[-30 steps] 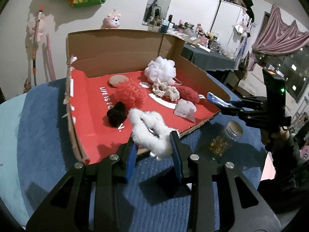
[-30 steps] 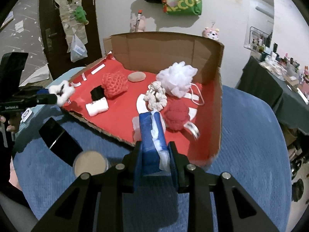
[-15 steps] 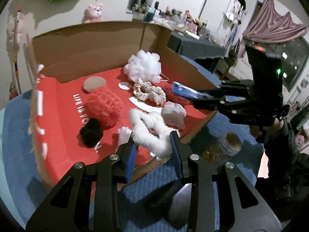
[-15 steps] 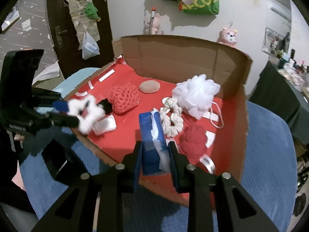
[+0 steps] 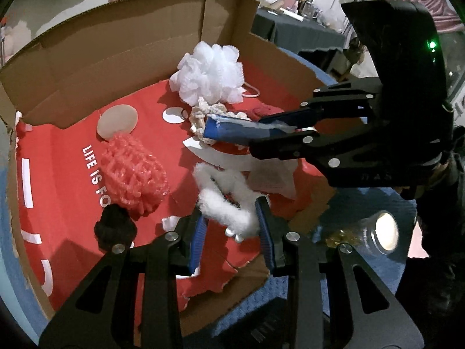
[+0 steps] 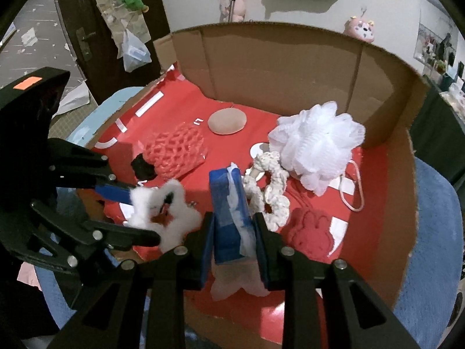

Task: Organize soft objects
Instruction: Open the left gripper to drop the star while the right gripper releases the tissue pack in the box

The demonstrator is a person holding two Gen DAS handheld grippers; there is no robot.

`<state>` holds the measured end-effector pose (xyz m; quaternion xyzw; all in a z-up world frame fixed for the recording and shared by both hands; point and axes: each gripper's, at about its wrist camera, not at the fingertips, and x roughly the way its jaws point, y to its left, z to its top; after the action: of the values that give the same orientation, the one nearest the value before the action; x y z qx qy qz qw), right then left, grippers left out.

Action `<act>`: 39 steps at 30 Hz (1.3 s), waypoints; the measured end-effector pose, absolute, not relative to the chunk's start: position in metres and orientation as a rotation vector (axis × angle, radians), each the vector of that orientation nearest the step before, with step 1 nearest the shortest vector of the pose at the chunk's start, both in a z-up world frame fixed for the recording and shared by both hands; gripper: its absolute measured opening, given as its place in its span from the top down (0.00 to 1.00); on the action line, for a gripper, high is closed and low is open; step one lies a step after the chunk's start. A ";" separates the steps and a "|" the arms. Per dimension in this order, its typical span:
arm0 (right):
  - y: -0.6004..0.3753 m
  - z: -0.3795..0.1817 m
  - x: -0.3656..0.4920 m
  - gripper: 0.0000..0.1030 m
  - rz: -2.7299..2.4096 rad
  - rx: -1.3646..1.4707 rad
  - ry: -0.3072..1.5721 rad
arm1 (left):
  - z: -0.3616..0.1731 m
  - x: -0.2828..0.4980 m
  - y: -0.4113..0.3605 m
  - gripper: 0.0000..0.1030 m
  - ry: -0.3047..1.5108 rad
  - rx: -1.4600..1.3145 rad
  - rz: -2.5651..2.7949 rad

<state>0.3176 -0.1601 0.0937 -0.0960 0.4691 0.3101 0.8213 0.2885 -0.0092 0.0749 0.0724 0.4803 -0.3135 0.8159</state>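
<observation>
Holding both catches over red-lined cardboard box [image 6: 290, 67]: your left gripper [image 5: 232, 232] pinching white fluffy scrunchie [image 5: 223, 200], your right gripper [image 6: 232, 247] clamped on blue tissue pack [image 6: 226, 203]; white mesh pouf [image 6: 316, 151] inside.

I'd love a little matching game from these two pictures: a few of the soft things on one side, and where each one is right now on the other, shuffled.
Things
1. white fluffy scrunchie
2. blue tissue pack
3. white bath pouf
4. black pompom

Places
A. lying in the box, near its back wall
B. held in the left gripper
C. lying in the box, touching the pink mesh sponge
D. held in the right gripper

Pairs: 1-B, 2-D, 3-A, 4-C
</observation>
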 end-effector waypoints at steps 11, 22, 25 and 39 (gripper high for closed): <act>-0.149 0.080 0.329 0.72 0.660 -0.223 1.045 | 0.061 0.303 -0.007 0.70 1.064 0.186 -0.624; -0.141 0.076 0.329 0.70 0.645 -0.259 1.051 | 0.060 0.303 -0.011 0.68 1.049 0.211 -0.616; -0.139 0.075 0.329 0.70 0.645 -0.268 1.048 | 0.059 0.303 -0.016 0.59 1.047 0.230 -0.609; -0.143 0.088 0.318 0.51 0.623 -0.291 1.003 | 0.065 0.302 -0.019 0.45 1.018 0.227 -0.588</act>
<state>0.3178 -0.1426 0.0877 -0.1367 0.4711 0.2928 0.8208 0.3023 -0.0192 0.0646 0.1068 0.4792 -0.2770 0.8260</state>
